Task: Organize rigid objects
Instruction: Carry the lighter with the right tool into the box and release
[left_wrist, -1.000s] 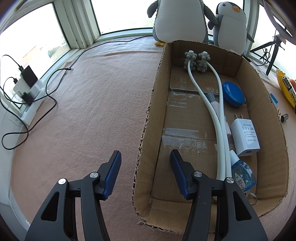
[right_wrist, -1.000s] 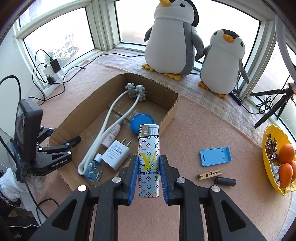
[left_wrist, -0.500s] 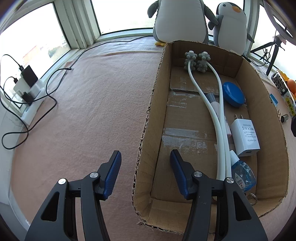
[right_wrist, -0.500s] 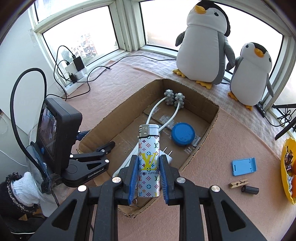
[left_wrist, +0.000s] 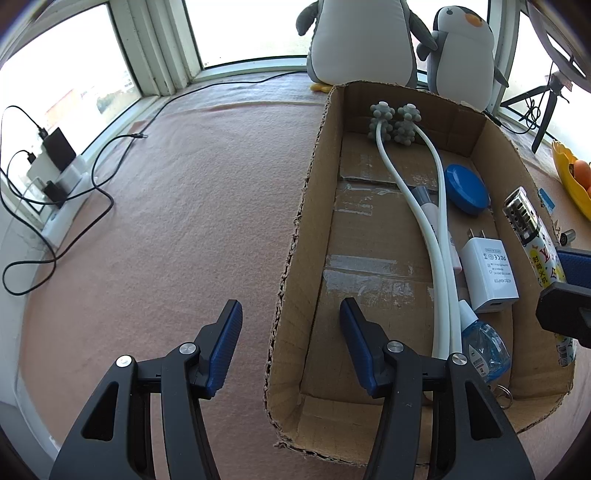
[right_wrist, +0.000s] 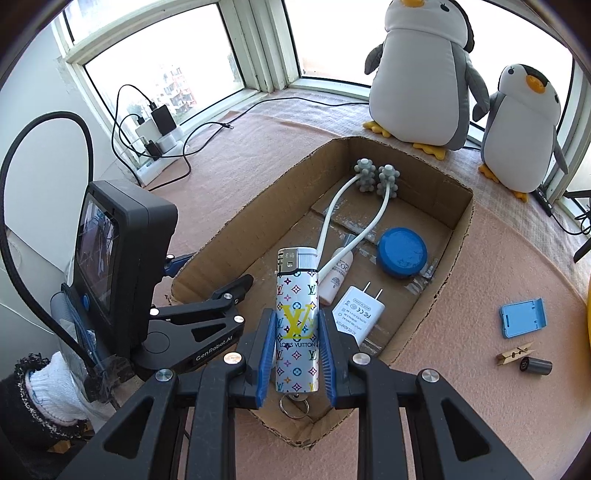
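Note:
My right gripper (right_wrist: 297, 339) is shut on a white patterned lighter (right_wrist: 297, 317) and holds it upright over the near end of the cardboard box (right_wrist: 458, 236). The lighter also shows at the right in the left wrist view (left_wrist: 535, 240). The box (left_wrist: 295, 258) holds a white massager (left_wrist: 424, 206), a blue round case (left_wrist: 466, 188), a white charger (left_wrist: 487, 275), a blue bottle (left_wrist: 484, 345) and a small tube. My left gripper (left_wrist: 291, 343) is open and straddles the box's left wall near its front corner.
Two plush penguins (right_wrist: 424, 70) stand behind the box. A blue phone stand (right_wrist: 522, 317), a clothespin (right_wrist: 515, 354) and a black cylinder (right_wrist: 535, 365) lie on the pink cloth right of the box. A power strip with cables (left_wrist: 55, 184) sits by the window at left.
My right gripper has carried the lighter left, from beside the box to over its near end. The lighter has come into the left wrist view. The left gripper has not moved.

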